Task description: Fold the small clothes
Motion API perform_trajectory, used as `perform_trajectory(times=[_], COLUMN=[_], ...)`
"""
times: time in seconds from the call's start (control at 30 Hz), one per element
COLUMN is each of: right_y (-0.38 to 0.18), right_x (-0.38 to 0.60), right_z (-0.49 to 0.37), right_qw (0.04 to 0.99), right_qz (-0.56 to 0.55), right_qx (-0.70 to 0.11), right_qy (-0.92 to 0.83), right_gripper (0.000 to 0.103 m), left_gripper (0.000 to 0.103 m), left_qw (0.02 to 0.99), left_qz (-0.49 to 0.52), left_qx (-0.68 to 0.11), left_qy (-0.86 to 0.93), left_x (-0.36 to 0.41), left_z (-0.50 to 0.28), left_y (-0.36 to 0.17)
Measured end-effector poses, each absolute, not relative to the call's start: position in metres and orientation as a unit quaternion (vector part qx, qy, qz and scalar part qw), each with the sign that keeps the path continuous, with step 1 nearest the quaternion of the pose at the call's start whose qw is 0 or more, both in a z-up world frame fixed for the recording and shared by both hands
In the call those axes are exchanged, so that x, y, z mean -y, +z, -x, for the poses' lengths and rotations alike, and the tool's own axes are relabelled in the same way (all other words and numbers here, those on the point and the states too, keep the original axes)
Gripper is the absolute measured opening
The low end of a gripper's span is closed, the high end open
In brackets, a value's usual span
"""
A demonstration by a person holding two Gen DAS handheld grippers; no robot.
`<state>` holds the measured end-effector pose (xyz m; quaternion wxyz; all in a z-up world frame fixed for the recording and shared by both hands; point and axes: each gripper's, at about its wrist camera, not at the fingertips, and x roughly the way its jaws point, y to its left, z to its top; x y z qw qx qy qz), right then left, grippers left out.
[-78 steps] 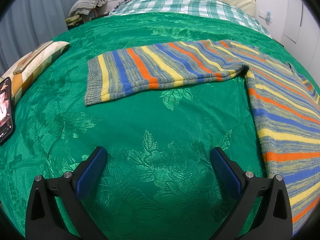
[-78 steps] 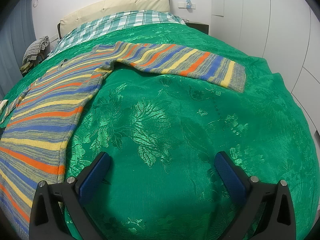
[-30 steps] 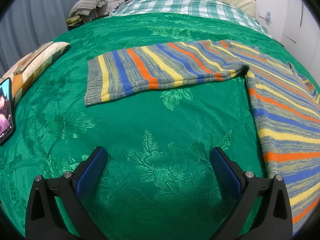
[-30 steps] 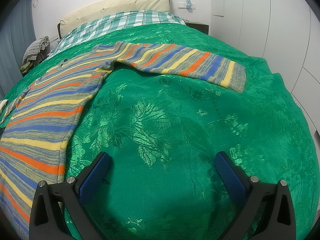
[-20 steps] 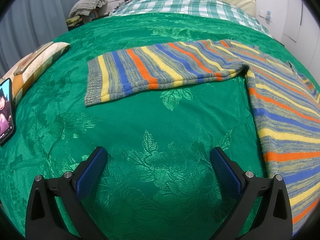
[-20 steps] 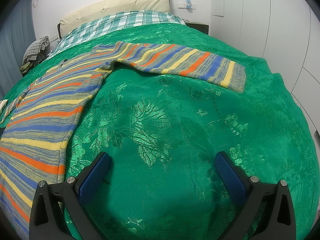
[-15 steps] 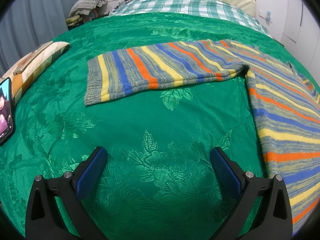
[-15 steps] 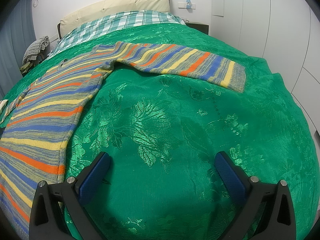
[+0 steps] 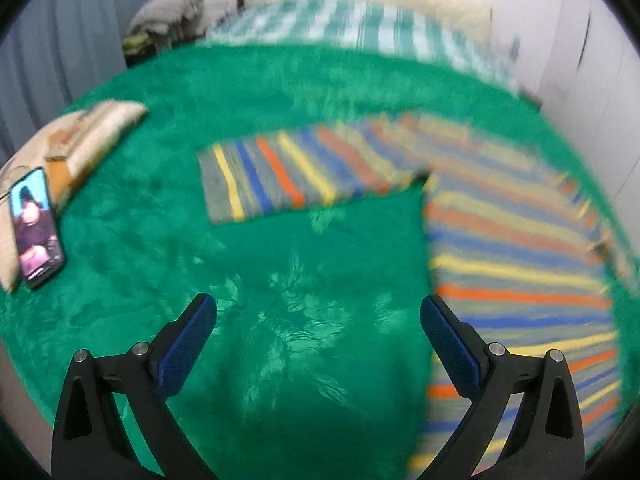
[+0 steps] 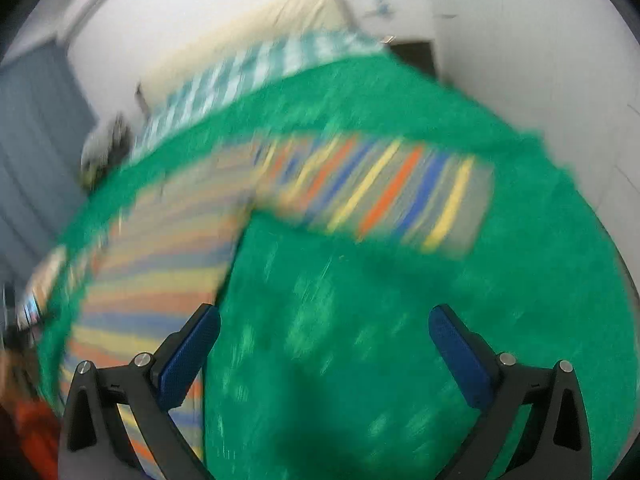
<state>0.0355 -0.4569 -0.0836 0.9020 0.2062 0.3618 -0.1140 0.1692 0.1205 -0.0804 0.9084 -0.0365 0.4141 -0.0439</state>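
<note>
Both grippers, left (image 9: 318, 322) and right (image 10: 324, 332), gape empty above the flat striped sweater (image 9: 516, 264), sleeves stretched sideways.

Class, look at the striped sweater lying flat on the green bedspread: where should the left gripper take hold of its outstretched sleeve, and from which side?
Probably at the cuff, the sleeve's free end. The sleeve lies flat and stretched out to the left of the sweater. The open left gripper could come in from the outer left, one finger sliding under the cuff edge, then carry it across the body.
</note>
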Motion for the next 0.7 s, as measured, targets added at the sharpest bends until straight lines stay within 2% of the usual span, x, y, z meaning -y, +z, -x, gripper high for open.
perform_trajectory(times=[0.1,0.17,0.23,0.27,0.4,0.43,0.47,0.5,0.6,0.7], right_y=[-0.078,-0.094,-0.11,-0.122,-0.143,-0.148,-0.151,-0.152,-0.134,-0.069], right_x=[0.536,0.581,0.603,0.611,0.611,0.61,0.608,0.607,0.6,0.565], right_z=[-0.046,-0.052,-0.058,-0.063,-0.087,-0.091,-0.094,-0.098,-0.104,-0.126], right_qw=[0.873,0.83,0.801,0.786,0.763,0.757,0.753,0.751,0.764,0.812], right_qz=[-0.314,-0.39,-0.439,-0.47,-0.489,-0.491,-0.49,-0.485,-0.442,-0.306], right_qx=[-0.343,-0.355,-0.363,-0.364,-0.391,-0.398,-0.404,-0.414,-0.423,-0.417], right_qy=[-0.149,-0.182,-0.186,-0.172,-0.159,-0.165,-0.17,-0.173,-0.207,-0.269], right_gripper=[0.102,0.084,0.08,0.073,0.064,0.05,0.02,0.004,0.005,0.005], left_gripper=[0.102,0.102,0.102,0.102,0.102,0.102,0.102,0.102,0.102,0.102], left_qw=[0.921,0.923,0.923,0.921,0.913,0.91,0.908,0.907,0.908,0.909], left_qz=[0.091,0.123,0.124,0.117,0.086,0.08,0.077,0.077,0.086,0.086], left_qx=[-0.377,-0.362,-0.363,-0.372,-0.399,-0.407,-0.411,-0.415,-0.411,-0.408], left_qy=[-0.043,-0.036,-0.027,-0.018,0.001,0.006,0.008,0.011,0.008,0.005], left_x=[-0.128,-0.13,-0.128,-0.126,-0.125,-0.126,-0.126,-0.127,-0.13,-0.128], left_z=[-0.143,-0.13,-0.125,-0.124,-0.124,-0.125,-0.125,-0.124,-0.122,-0.121], left_y=[-0.06,-0.062,-0.074,-0.083,-0.113,-0.119,-0.122,-0.125,-0.124,-0.126])
